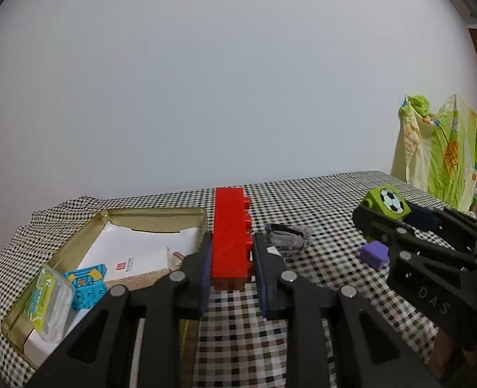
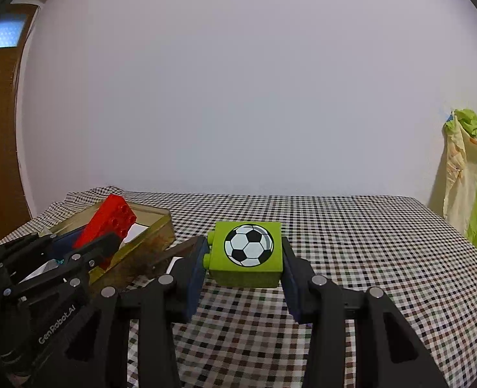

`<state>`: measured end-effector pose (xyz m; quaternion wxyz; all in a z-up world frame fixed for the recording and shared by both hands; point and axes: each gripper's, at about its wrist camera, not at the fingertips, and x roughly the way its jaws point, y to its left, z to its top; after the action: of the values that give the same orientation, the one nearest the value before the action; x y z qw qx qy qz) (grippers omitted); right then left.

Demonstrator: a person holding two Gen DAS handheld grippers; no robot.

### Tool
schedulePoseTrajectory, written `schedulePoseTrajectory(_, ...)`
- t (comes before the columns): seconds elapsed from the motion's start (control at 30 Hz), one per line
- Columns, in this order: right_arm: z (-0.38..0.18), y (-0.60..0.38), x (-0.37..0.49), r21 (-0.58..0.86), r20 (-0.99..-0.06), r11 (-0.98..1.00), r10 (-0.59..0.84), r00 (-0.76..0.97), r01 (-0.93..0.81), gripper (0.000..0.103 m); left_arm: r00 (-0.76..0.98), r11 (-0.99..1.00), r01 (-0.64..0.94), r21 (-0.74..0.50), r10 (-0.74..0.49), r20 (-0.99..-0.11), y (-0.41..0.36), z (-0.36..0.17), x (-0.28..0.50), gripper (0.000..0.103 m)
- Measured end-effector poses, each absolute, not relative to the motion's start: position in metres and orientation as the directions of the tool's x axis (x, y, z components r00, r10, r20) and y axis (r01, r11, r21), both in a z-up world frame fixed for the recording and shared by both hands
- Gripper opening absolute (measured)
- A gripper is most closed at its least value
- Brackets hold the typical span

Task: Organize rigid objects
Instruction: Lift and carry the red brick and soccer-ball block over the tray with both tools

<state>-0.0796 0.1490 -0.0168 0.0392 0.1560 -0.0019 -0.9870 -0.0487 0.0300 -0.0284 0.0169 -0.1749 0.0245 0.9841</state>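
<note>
My left gripper [image 1: 232, 265] is shut on a long red brick [image 1: 230, 236], held above the checked tablecloth just right of the gold tin tray [image 1: 154, 214]. In the right wrist view the red brick [image 2: 109, 223] hangs over the tray [image 2: 160, 226]. My right gripper [image 2: 243, 258] is shut on a green block with a football print [image 2: 248, 252], held above the cloth; it also shows in the left wrist view [image 1: 388, 201]. The tray holds a blue brick [image 1: 84, 286], a clear plastic box [image 1: 49, 304] and white paper.
A purple cube [image 1: 374, 253] and a grey crumpled object [image 1: 287, 241] lie on the checked tablecloth [image 2: 367, 242]. A green and yellow cloth [image 1: 439, 152] hangs at the right beyond the table edge. A white wall stands behind the table.
</note>
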Motion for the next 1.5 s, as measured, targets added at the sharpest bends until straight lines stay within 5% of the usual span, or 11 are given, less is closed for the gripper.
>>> schedulePoseTrajectory(1.5, -0.015, 0.093, -0.078, -0.013, -0.297, -0.979, -0.189, -0.936, 0.202, 0.045, -0.957, -0.997, 0.076, -0.011, -0.07, -0.282, -0.017, -0.027, -0.03, 0.022)
